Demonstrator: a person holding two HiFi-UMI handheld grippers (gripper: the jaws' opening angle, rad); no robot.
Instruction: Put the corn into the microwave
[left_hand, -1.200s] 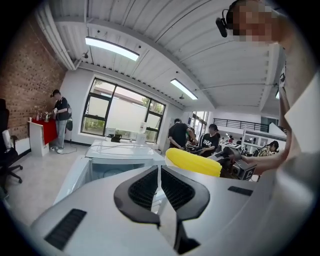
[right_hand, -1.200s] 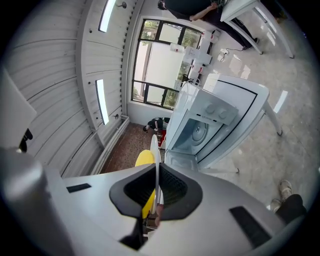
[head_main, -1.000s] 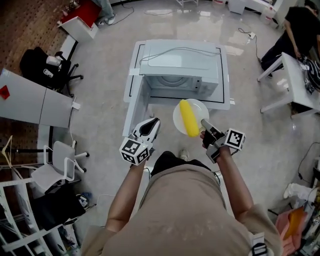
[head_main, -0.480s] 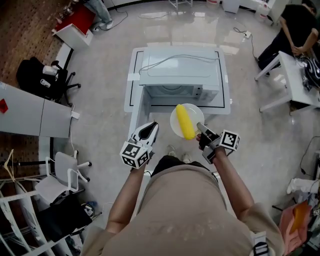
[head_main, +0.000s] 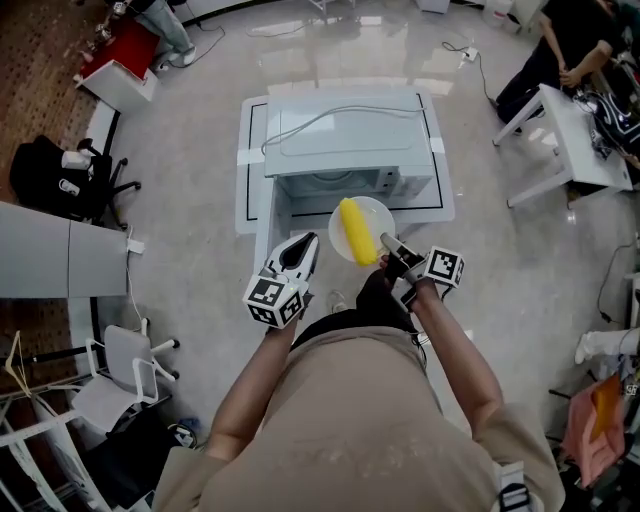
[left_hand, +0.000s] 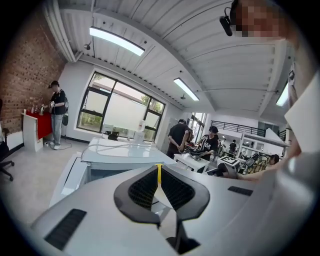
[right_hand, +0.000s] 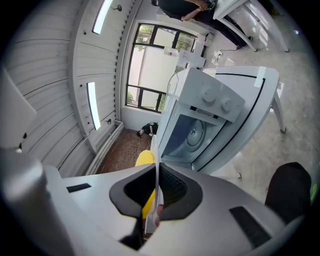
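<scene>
Right tool (head_main: 385, 245) clamped on plate (head_main: 378, 212) rim so corn (head_main: 354, 231) lies flat, facing open microwave (head_main: 340, 140). Left tool (head_main: 305, 246) jaws together, empty, likely spare.

In the right gripper view, the right hand-held gripper (right_hand: 156, 167) hides most of the corn (right_hand: 144, 159) and the plate's (right_hand: 155, 150) face.

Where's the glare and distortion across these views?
Head view: bright glare on the glossy floor, mild edge bending. Left gripper view: heavy fisheye, ceiling lights blown out. Right gripper view: fisheye, rolled sideways, bright window; plate edge-on in the right gripper.
</scene>
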